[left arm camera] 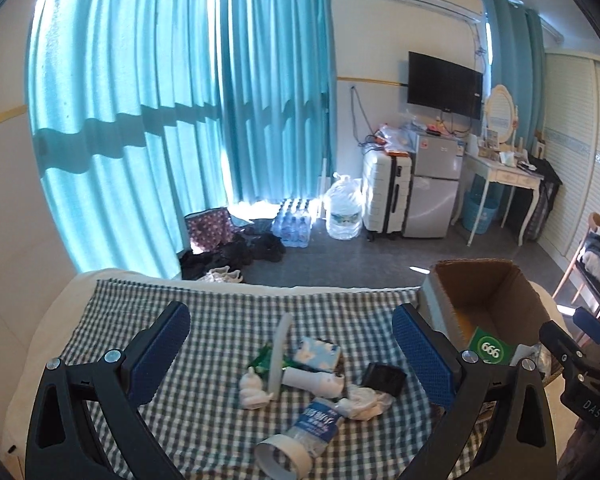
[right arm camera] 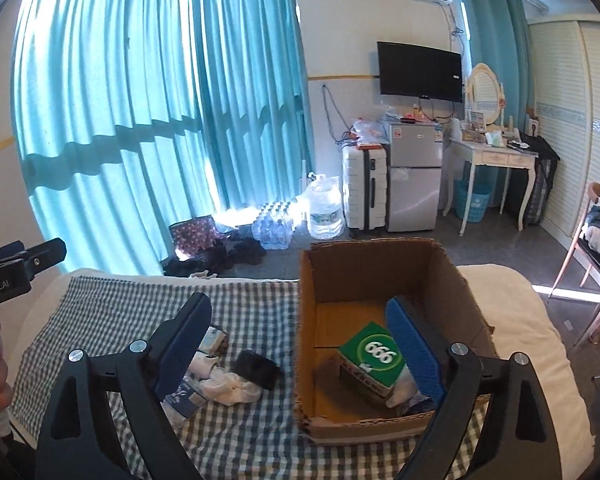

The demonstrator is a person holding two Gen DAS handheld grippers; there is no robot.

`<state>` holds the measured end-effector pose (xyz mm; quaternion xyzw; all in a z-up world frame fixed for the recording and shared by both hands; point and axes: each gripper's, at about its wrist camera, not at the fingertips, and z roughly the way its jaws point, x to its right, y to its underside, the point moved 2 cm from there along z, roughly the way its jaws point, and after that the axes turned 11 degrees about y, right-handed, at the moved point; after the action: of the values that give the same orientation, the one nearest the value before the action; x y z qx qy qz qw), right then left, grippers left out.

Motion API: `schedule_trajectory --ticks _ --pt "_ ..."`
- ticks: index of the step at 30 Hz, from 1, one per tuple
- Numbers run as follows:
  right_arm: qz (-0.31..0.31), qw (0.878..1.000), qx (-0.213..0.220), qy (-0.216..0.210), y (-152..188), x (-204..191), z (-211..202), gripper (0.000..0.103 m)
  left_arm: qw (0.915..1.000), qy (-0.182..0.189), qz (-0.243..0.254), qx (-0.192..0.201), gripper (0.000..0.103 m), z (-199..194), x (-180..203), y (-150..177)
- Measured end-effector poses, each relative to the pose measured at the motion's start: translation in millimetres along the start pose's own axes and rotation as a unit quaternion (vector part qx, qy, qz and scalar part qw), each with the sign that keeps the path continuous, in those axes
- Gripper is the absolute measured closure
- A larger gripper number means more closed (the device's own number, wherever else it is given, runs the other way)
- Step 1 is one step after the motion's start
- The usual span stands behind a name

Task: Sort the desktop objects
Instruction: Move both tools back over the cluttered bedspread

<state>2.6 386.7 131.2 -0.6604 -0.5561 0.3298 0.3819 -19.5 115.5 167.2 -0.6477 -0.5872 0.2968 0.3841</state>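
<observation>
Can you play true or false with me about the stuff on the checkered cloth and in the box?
1. The green 666 box lies inside the cardboard box. True.
2. The right gripper is squeezing the green box. False: its jaws stand wide open with nothing pressed between them.
3. A clear water bottle lies on its side on the checkered cloth. True.
4. The black pouch is already in the cardboard box. False: it lies on the cloth, outside the box.
5. The left gripper holds the water bottle. False: its jaws are open and empty above the pile.
6. The curtains are teal. True.
</observation>
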Motion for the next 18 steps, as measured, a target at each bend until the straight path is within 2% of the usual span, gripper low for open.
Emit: schedule_trajectory --ticks 9,13,18 --pt "-0.006 0.999 0.001 -0.043 -7.1 -48.8 -11.0 0.001 0.9995 -0.030 -0.003 -0.004 0.000 -22.4 -43.6 15.5" --pt "-0.023 0.998 0.003 -0.063 -4.1 -70.1 -18.4 0.000 0.9992 -0.039 -0.001 -0.006 0.000 -30.3 -56.7 23.9" --pt "-0.050 0.997 -0.006 -0.058 5.6 -89.5 -19.4 0.000 0.9991 -0.039 -0.001 -0.016 0.000 -28.2 -68.3 38.9"
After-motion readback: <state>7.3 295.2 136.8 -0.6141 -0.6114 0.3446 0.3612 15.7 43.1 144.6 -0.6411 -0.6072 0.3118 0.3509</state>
